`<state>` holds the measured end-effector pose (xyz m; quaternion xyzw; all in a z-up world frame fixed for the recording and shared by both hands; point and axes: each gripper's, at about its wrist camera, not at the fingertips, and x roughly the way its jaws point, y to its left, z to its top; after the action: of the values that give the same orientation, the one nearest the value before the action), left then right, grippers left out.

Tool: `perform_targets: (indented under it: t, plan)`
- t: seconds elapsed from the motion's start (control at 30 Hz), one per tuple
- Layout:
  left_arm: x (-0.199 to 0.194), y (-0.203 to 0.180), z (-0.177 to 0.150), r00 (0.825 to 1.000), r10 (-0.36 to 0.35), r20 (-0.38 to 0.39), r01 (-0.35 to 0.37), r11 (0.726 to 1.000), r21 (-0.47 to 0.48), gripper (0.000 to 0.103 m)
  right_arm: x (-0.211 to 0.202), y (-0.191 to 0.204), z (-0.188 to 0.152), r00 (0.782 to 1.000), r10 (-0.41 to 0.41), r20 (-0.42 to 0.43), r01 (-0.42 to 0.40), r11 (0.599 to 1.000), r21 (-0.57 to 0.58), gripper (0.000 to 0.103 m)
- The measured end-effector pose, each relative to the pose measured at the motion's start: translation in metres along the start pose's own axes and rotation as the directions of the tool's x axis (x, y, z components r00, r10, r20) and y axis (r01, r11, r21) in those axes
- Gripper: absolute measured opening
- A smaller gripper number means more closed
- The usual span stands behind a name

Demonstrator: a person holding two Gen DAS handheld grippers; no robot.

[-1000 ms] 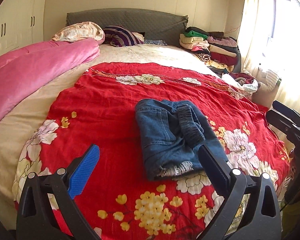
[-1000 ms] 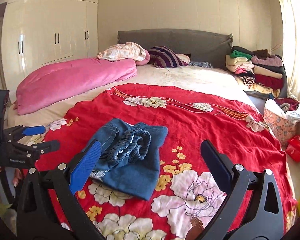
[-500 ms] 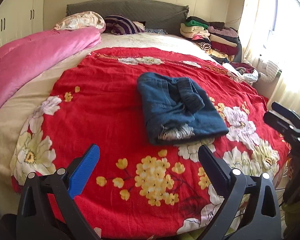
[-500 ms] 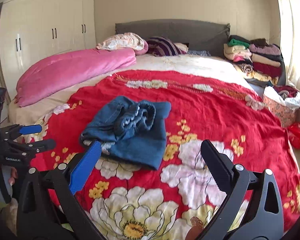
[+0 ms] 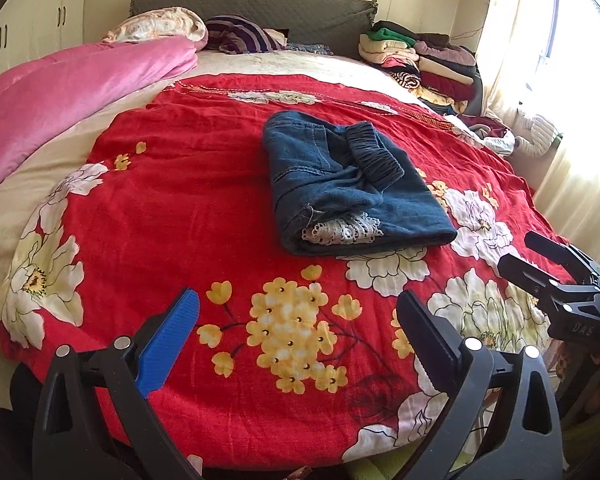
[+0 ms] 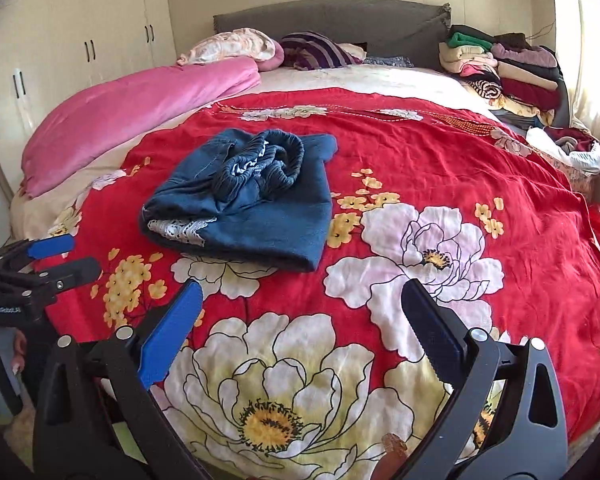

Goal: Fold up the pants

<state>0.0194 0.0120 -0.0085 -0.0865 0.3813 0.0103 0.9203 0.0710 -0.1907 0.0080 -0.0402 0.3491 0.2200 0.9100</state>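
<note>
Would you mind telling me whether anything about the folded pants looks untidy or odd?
Yes. The pants are folded on the red blanket, but the elastic waistband is bunched in a lump on top instead of lying flat, and a white lace hem pokes out at the near edge. Both grippers are open and clear of it.

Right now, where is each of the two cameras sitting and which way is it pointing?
Left wrist: on the left gripper at the foot of the bed, facing the headboard; its open fingers frame the folded pants, and the right gripper shows at the right edge.
Right wrist: on the right gripper, same heading, further right; its open fingers show, with the left gripper at the left edge.
Shared: the pants, red floral blanket, pink duvet and clothes stack.
</note>
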Motion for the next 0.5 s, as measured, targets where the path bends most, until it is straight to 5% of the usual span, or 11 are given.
perform_targets:
  t: [0.5]
  plan:
    - [-0.0003,-0.0004,-0.0022,1.0,0.004,-0.007,-0.004,1.0,-0.003,0.099,-0.0042,0.0017,0.0018,1.0,0.004,0.01,-0.004,1.0,0.0,0.094]
